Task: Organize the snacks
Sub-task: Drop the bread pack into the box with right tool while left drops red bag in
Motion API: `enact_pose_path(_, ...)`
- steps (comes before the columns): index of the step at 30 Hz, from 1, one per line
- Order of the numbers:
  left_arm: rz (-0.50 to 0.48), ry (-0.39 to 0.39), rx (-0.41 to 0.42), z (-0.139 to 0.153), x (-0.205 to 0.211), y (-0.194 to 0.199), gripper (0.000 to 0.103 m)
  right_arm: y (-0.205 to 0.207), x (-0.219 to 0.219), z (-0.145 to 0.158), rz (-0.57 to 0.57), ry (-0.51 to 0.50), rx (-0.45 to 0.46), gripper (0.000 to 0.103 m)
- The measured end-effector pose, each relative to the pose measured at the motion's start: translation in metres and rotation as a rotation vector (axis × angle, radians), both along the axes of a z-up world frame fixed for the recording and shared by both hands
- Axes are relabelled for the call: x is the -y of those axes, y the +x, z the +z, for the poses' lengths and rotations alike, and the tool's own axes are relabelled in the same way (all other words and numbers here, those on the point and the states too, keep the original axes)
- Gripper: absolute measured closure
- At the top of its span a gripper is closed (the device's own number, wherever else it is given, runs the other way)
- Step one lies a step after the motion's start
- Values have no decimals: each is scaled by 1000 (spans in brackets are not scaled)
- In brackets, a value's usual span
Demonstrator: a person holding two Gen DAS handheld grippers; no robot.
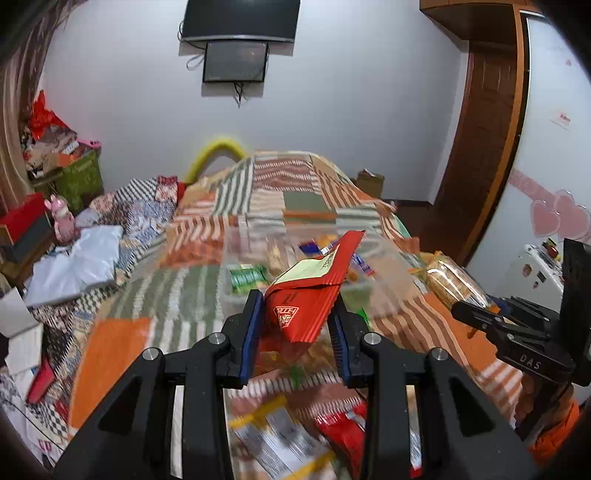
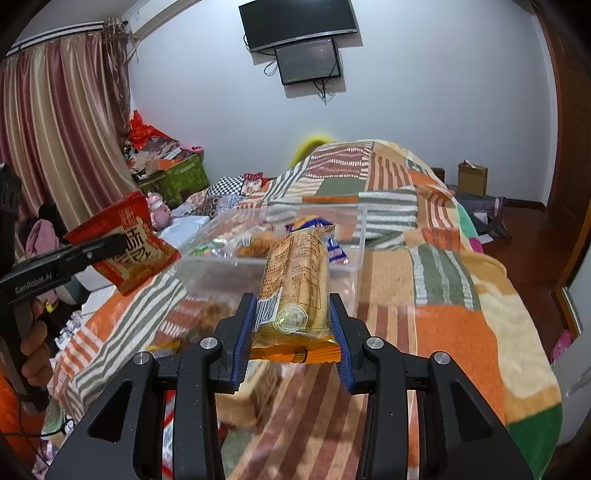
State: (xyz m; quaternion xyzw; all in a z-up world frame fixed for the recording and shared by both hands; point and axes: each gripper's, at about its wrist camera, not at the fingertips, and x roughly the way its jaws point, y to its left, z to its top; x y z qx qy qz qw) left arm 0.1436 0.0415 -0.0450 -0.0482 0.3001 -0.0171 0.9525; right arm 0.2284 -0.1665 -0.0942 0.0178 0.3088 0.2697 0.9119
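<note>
Gripping red pkt (image 1: pixel 308 291) (L gripper (image 1: pixel 297 332)), biscuits (image 2: pixel 295 280) (R gripper (image 2: pixel 293 332))

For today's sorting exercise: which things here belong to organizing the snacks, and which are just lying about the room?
Part of the job:
- red snack packet in the left tool
- orange biscuit pack in the right tool
- clear plastic bin with snacks inside
- loose packets on the blanket

Just lying about:
- wall television
- curtains
- green storage box
- pink toy
</note>
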Motion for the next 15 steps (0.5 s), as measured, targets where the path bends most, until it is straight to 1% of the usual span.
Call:
enact_pose_path(5,19,34,25,9,-7,23,69,18,-4,4,-15,-4,2,68)
enact_pose_path(7,23,35,27,10,-10,34,69,26,-7,5,-20,-8,3,68)
enact_pose_path(10,18,35,21,6,-15,52,69,39,-11,5,-27,-11,4,68)
enact_pose_path(15,22,58,3,-6,-17,81,69,64,-21,0,-29,-29,-7,68)
